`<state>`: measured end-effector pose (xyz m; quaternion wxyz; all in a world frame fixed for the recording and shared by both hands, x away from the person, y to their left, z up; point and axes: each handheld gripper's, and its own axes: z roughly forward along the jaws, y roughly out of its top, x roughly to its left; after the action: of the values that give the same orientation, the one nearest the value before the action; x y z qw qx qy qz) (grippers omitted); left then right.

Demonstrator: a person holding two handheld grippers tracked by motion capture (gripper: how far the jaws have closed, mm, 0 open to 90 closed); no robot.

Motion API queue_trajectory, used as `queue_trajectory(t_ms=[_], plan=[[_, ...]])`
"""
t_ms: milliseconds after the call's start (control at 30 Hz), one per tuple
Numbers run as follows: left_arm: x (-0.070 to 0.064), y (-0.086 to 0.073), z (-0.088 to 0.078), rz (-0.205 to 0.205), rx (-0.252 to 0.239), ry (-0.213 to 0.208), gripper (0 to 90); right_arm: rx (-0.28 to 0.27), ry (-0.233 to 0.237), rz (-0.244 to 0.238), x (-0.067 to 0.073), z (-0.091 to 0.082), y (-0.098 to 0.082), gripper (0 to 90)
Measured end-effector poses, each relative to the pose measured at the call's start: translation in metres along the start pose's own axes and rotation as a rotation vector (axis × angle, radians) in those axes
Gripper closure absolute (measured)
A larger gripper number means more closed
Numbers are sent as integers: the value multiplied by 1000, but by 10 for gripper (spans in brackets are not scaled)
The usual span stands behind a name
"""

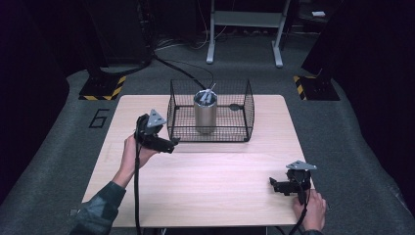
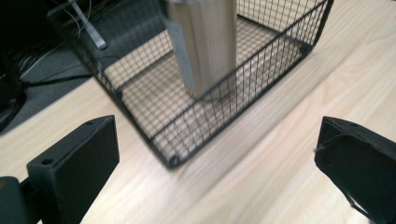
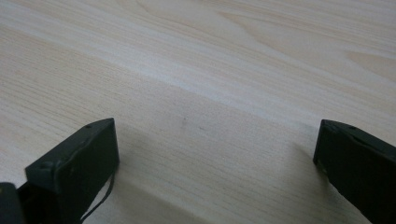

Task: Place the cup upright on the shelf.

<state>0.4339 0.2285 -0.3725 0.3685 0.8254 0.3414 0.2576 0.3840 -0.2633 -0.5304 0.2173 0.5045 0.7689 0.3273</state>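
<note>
- Two grippers in my hands, both with jaws spread wide and nothing between them
- my left gripper [image 1: 166,143] is raised just off the near-left corner of the wire basket [image 1: 247,110], jaws aimed toward it, not touching the mesh
- left gripper view: basket corner [image 2: 173,161] sits between and beyond my two black jaws, close; picture is blurred
- metal cup [image 1: 205,113] stands upright inside the basket, left of its middle, thin tool or utensil sticking out of its top, too small to tell what
- in the left gripper view the cup [image 2: 205,46] is a pale blurred cylinder behind the near mesh wall, its base on the basket floor
- small dark thing lies on the basket floor to the right of the cup, can't tell what it is
- my right gripper [image 1: 278,186] is low at the near-right corner of the wooden table [image 1: 205,181], well apart from the basket and cup
- right gripper view: bare wood grain [image 3: 210,93] between the wide-apart jaws, nothing gripped
- basket sits at the far middle of the table
</note>
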Motion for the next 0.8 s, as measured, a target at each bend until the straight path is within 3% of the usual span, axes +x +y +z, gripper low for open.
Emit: queue_trajectory(t_ms=[100, 233, 367, 567, 667, 800], plan=[[0, -21, -7, 0, 20, 31, 0, 0, 0, -1, 0, 0, 0, 0], [1, -46, -11, -10, 52, 33, 1, 0, 0, -1, 0, 0, 0, 0], [5, -74, -11, -48, 56, 35, 1, 0, -1, -1, 0, 0, 0, 0], [11, -114, -3, -140, 83, 44, 1, 0, -1, -2, 0, 0, 0, 0], [11, -135, 1, -151, 114, 55, 0, -2, -1, 4, 0, 0, 0, 0], [10, -164, 9, -200, 138, 55, 0, -2, -1, 4, 0, 0, 0, 0]])
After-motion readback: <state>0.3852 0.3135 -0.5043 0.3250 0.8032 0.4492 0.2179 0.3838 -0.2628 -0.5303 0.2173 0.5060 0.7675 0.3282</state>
